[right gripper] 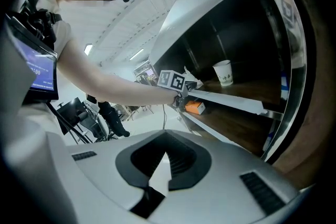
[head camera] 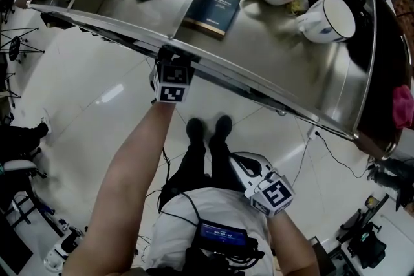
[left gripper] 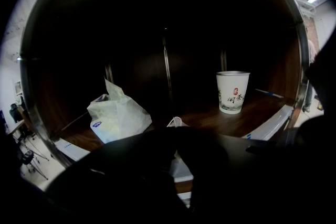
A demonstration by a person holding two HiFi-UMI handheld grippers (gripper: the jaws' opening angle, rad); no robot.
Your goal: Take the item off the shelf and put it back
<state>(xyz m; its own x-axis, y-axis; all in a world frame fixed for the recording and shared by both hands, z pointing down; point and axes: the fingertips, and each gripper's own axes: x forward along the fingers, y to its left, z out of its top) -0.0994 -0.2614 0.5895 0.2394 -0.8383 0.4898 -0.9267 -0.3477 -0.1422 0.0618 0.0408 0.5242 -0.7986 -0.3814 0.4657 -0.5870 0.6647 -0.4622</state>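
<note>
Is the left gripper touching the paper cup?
Apart. Left gripper view shows bare wooden shelf between the left gripper and the paper cup standing farther back.

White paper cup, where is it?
The white paper cup stands upright on the dark wooden shelf, right side of the left gripper view, apart from the crumpled white plastic bag.

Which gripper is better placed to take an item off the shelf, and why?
Left. The left gripper reaches into the shelf, jaws together at a white packet, a bag and cup just beyond. The right gripper is shut, empty and held back by the person's waist.
</note>
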